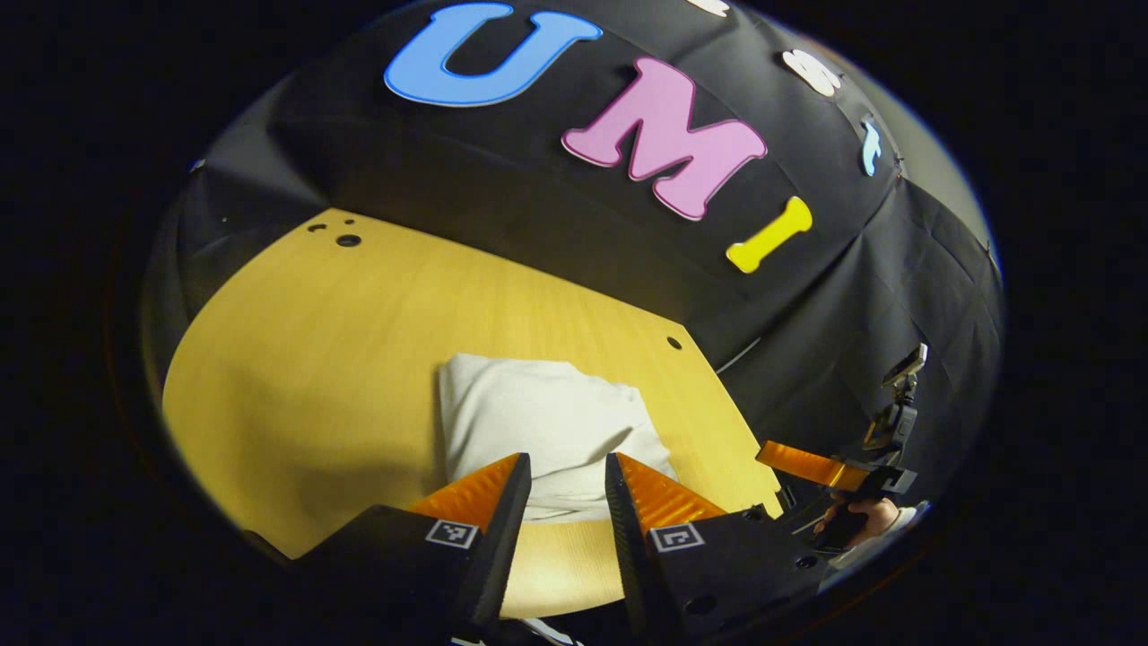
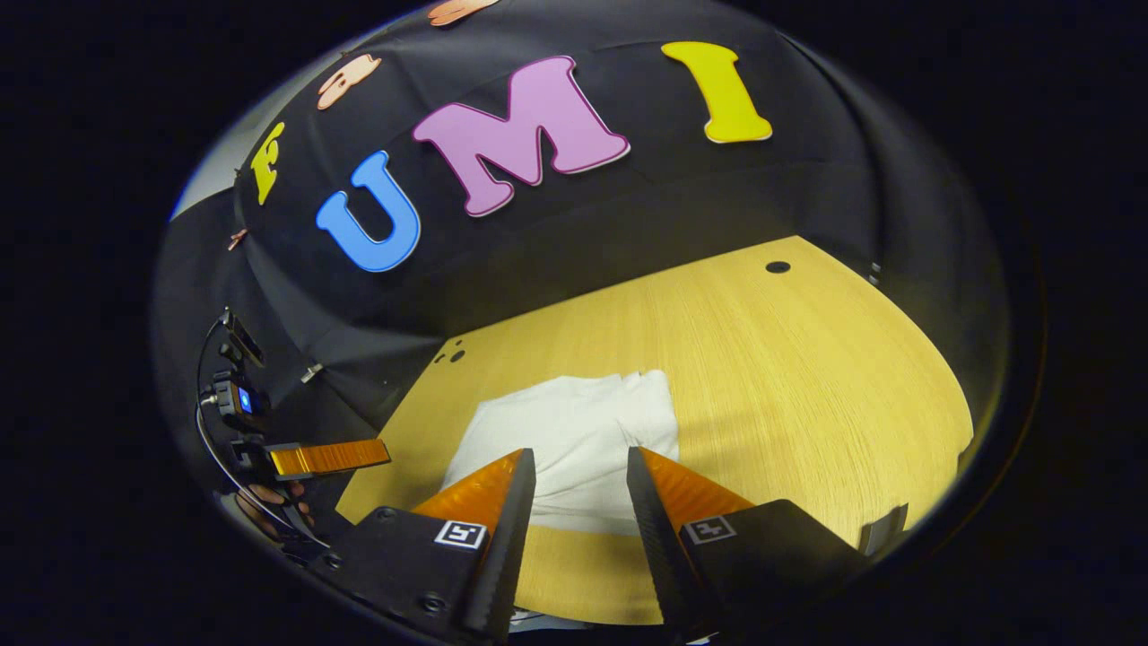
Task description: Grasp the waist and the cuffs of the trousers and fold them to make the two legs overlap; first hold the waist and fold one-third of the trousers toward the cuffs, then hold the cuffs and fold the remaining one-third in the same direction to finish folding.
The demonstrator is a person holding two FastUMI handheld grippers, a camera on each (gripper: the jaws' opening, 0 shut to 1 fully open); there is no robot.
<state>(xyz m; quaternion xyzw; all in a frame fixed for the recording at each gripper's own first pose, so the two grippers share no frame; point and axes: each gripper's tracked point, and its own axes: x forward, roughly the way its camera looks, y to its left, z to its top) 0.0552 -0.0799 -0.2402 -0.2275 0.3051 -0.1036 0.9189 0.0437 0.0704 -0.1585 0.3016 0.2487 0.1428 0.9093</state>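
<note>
The white cotton trousers (image 1: 547,431) lie folded into a compact, thick rectangular bundle near the middle of the pale yellow wooden table (image 1: 305,377), slightly toward the near edge. The layered stack suggests that the thirds are already laid over one another and the fold is likely complete.

The left gripper (image 1: 567,484) hangs above the near edge of the bundle, fingers parted with nothing between them. The right gripper (image 2: 578,480) is in the same condition: fingers apart, empty, held clear of the cloth. Both appear positioned to leave the finished stack undisturbed.

The bundle is nearly square; its long axis cannot be determined with confidence. A rounded fold edge faces the booth wall.
</note>
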